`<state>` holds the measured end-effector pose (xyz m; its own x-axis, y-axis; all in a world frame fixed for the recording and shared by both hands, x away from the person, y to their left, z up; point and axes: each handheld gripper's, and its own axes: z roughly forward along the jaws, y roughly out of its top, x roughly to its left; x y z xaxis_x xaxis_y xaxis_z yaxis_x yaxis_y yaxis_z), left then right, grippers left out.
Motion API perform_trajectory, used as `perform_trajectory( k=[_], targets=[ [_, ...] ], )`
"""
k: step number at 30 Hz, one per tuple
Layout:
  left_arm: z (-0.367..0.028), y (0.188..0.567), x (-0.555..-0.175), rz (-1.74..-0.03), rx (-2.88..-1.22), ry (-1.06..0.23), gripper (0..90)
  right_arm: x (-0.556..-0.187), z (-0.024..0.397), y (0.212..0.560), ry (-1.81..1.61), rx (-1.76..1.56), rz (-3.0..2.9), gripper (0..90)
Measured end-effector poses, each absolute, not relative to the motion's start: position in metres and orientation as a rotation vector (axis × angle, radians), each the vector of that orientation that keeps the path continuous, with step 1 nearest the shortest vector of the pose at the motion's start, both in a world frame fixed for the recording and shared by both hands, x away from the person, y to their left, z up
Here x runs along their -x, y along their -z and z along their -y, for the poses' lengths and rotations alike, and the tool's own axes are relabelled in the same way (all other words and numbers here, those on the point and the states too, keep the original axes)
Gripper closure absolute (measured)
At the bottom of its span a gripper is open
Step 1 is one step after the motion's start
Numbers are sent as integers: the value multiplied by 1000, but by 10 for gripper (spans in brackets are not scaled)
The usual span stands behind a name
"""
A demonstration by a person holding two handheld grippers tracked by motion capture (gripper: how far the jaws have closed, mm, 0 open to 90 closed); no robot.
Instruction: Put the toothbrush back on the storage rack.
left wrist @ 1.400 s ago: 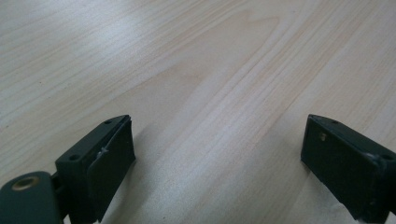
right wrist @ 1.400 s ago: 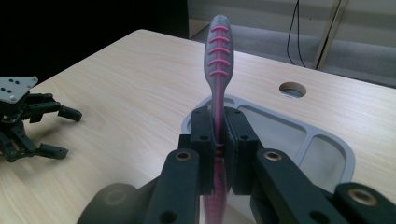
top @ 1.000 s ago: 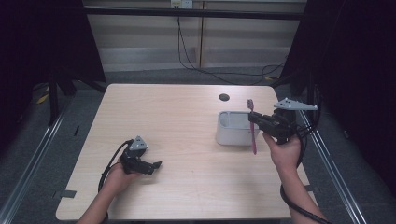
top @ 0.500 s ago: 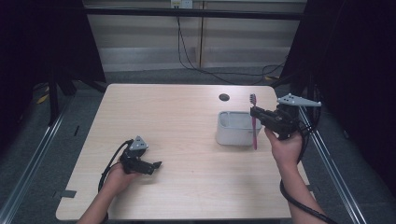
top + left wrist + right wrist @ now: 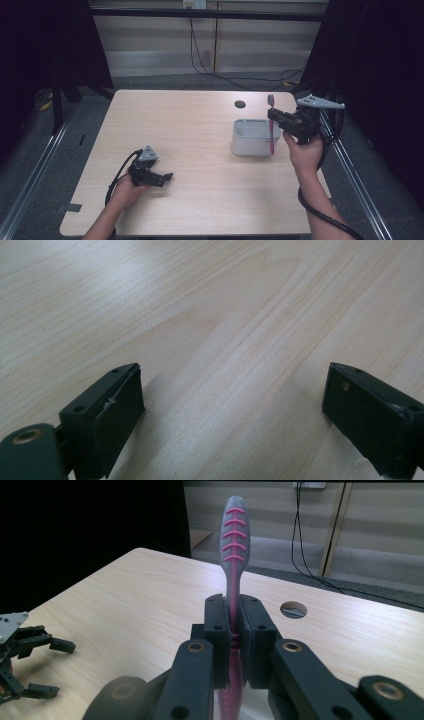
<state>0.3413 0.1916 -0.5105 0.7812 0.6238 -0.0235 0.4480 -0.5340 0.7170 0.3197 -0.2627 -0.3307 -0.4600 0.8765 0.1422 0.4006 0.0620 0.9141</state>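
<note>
The toothbrush [image 5: 271, 127] stands upright, long axis vertical, its ribbed grey-and-pink end on top, clamped mid-length in the right claw [image 5: 274, 120] just above the grey container [image 5: 252, 137] on the worktop [image 5: 200, 135]. The left claw [image 5: 162, 177] rests released on the worktop, well apart.

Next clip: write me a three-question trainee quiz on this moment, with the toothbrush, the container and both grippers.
1. True or false: the right gripper is shut on the pink toothbrush.
2. Which end of the toothbrush points up? A) the handle end, B) the lower end by the container
3. Where does the left gripper rest, and how do its jaws stand?

Key
1. True.
2. A; the ribbed handle end stands above the jaws, the other end hangs by the grey container.
3. On the wooden table, left of the container, jaws open, nothing between them.
</note>
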Motion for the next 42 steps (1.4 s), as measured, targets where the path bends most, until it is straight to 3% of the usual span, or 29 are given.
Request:
perform_trajectory(
  k=[42],
  targets=[
    [-192, 510, -341, -792, -2226, -303, 91, -339, 269, 312, -1410, -1263, -1754, 835]
  ],
)
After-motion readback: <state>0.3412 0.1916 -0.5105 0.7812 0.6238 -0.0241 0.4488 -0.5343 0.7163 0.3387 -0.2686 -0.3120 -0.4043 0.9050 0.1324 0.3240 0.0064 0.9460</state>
